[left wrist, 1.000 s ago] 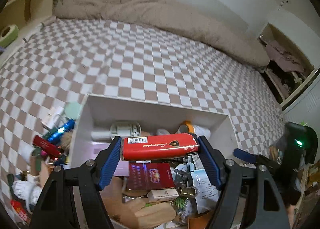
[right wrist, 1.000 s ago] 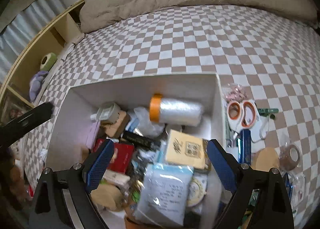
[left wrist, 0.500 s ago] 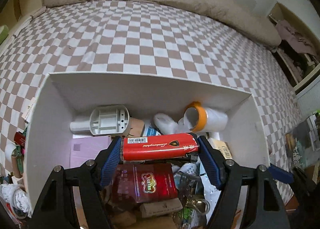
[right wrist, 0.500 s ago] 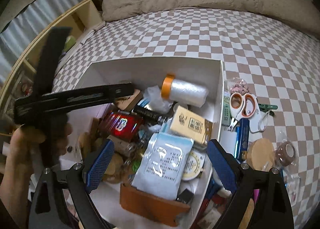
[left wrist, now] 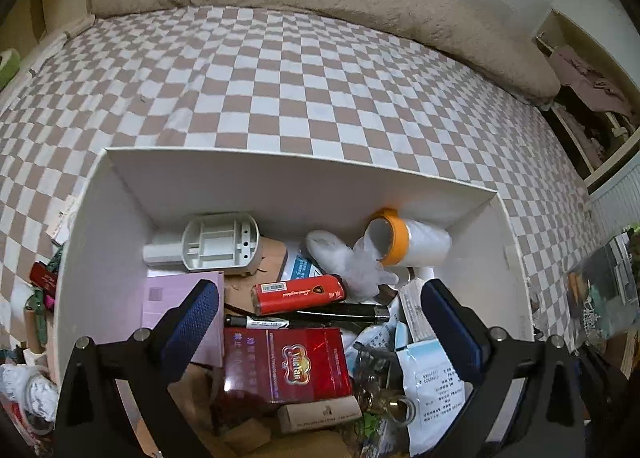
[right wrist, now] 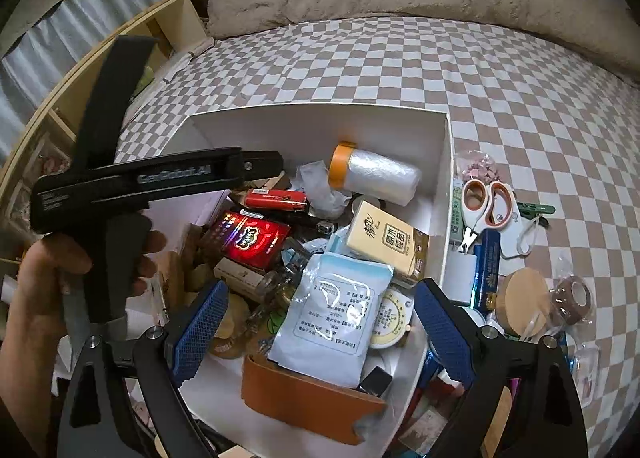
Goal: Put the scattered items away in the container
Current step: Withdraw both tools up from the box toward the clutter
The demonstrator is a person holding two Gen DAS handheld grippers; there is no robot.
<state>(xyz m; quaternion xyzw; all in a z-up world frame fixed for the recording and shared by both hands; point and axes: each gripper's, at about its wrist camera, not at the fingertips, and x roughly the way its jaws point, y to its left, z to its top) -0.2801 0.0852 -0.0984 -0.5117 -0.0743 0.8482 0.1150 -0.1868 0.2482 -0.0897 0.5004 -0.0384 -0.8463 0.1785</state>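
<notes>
Box (left wrist: 280,181) crammed; lower items buried, labels unreadable. Left claw (left wrist: 316,322) opening, empty, above red lighter (left wrist: 298,294). Right claw (right wrist: 316,328) spread wide, empty; scissors (right wrist: 488,205) partly overlapped outside.

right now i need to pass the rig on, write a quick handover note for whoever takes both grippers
Left gripper: jaws opening, nothing between the pads. It hangs over the white rectangular box.
Right gripper: open and empty, over the box's near end.
Done: the red cylindrical lighter lies in the box, resting on a black pen, behind the red cigarette pack.
Left: things beside the box's right wall on the checkered bedsheet: orange-handled white scissors, a round wooden lid, a brown tape roll, a blue slim box. More clutter lies by the left wall, too small to name.
</notes>
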